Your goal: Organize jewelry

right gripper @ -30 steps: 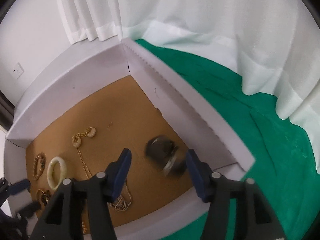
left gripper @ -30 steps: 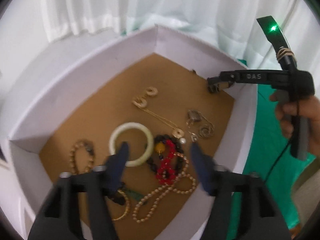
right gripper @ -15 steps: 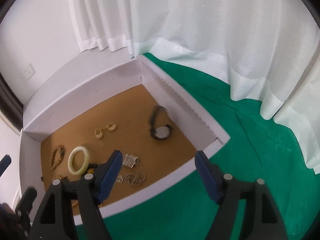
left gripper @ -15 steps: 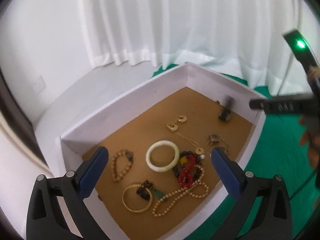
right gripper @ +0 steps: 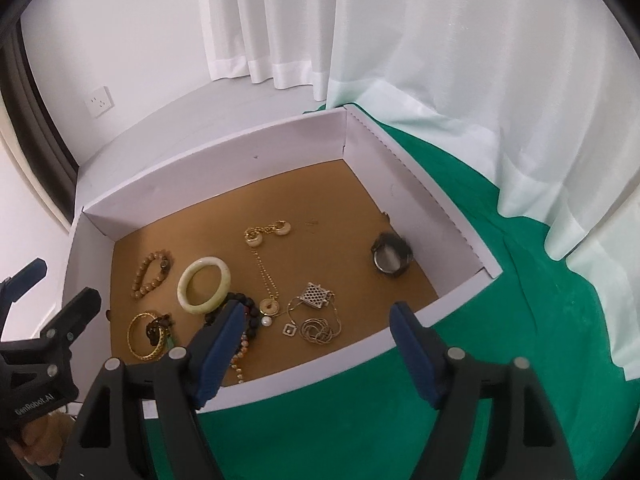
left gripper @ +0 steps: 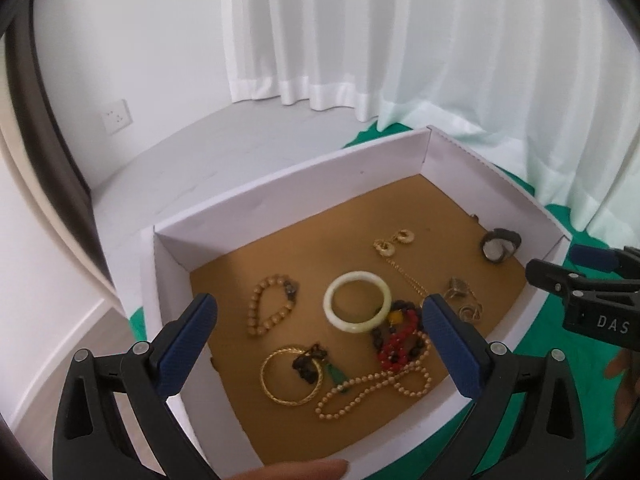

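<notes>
**White box, brown floor: one heap of jewelry, both grippers empty**

Cardboard, white-walled and brown inside, makes the one box in front of you, and every piece of jewelry lies on its floor. Reading from your left, you have one tan bead bracelet near the left wall and, nearer you, one gold bangle with a dark charm lying on it. Next comes one pale jade bangle. Touching its near edge is a tangle of dark and red beads, and one long string of pearls loops out below that. Toward the middle you can count two cream hoop earrings, side by side, with one thin gold chain running from them toward you. Right of the chain sits one silver lattice pendant on a pile of fine chain; how many chains make up that pile you cannot tell. Well apart, by the right wall, lies one dark watch.

Your left gripper hovers over the box's near left part, jaws spread wide, nothing between the pads. Your right gripper hangs over the near wall, jaws also apart and empty; both have just been opening. Green cloth lies under the box.
</notes>
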`<state>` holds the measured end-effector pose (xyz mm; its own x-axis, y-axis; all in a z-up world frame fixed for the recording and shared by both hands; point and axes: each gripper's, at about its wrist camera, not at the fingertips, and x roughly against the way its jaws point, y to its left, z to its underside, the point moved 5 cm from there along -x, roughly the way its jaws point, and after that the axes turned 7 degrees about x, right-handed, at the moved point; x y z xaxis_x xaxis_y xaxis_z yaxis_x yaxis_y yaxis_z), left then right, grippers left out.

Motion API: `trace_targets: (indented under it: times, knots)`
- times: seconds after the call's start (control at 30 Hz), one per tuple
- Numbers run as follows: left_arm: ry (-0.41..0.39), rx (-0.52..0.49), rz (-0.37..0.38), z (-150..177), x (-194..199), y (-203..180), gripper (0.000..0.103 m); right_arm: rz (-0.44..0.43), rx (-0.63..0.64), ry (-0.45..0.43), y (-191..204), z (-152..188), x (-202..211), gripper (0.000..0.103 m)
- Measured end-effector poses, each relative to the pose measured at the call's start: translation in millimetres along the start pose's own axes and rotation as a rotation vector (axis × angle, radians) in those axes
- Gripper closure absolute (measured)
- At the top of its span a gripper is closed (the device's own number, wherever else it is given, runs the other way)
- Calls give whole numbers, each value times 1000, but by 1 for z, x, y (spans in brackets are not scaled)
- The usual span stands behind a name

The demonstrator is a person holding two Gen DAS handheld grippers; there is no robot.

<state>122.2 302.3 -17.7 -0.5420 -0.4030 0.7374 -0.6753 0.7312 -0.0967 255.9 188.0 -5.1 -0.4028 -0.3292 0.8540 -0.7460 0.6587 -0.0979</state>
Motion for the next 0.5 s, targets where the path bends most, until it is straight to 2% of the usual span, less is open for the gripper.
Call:
trace_targets:
  times: [0.13, 0.3, 0.4, 0.5]
  knots:
    - [34, 11, 11, -1, 0, 0, 1, 13, 4, 6, 2, -1, -1, 27]
    - [109, 78, 36, -5, -4, 7, 1, 18, 16, 8, 9, -3, 1, 26]
    - [132, 109, 29, -6, -4, 12, 1, 21, 24, 9, 13, -6, 5, 22]
    - [151, 137, 20, -8, -2, 17, 1, 25, 48, 13, 19, -9, 9, 21]
